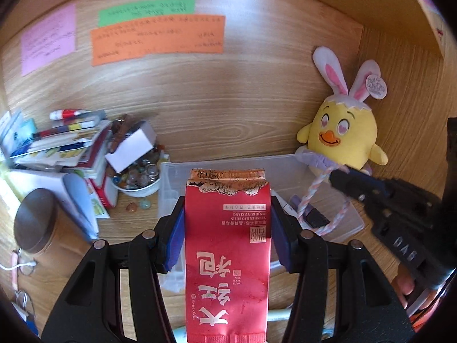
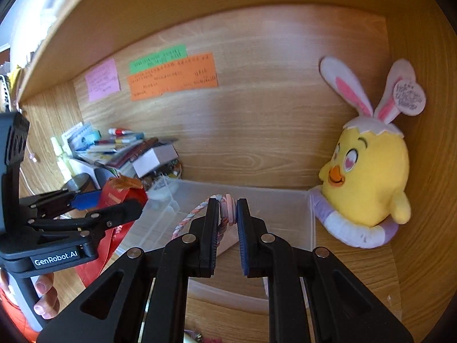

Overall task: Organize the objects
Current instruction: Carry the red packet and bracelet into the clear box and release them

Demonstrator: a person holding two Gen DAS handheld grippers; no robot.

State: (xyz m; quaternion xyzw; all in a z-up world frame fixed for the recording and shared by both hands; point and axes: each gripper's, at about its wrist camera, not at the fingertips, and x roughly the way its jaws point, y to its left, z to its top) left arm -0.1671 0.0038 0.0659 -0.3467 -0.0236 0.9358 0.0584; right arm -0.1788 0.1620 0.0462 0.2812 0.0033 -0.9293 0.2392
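Gripping red tea packet (image 1: 227, 245); left claw (image 1: 227, 228)

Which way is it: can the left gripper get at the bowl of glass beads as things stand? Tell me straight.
Probably not yet. The left gripper is shut on the red tea packet, so its jaws are occupied. The bowl of glass beads is also partly covered by a white box leaning over it from the book pile.

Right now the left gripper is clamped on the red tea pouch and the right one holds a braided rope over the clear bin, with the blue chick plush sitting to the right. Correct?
Nearly. The chick plush is yellow, not blue, as the right wrist view shows. The left gripper, red tea pouch, right gripper, braided rope and clear bin match.
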